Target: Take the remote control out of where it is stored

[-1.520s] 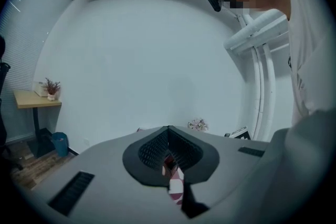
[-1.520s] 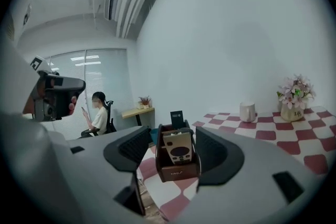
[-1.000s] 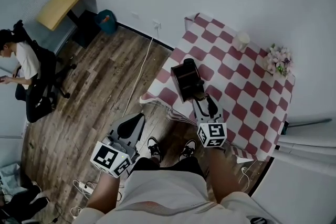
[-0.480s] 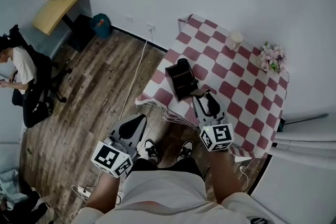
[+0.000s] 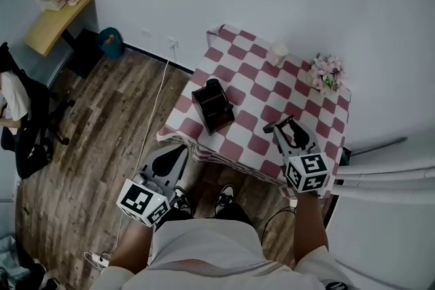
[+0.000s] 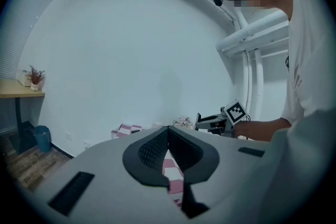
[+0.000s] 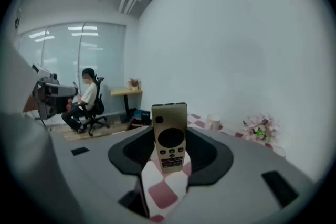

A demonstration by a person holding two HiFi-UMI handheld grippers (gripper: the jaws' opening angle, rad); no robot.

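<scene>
Well clear of the dark storage box [image 5: 213, 106], the gold remote control [image 7: 169, 136] stands upright between the jaws of the right hand-held gripper [image 7: 170, 131], which have just been closing and are clamped on its sides, buttons facing the camera. In the head view this gripper hangs over the near right part of the checked surface [image 5: 272, 88], the box to its left. The left hand-held gripper [image 6: 168, 131] sits off the surface's near edge above the wooden floor [image 5: 102, 119], jaws together, nothing between them. A white cup [image 5: 277, 53] and flowers [image 5: 325, 73] stand at the far side
</scene>
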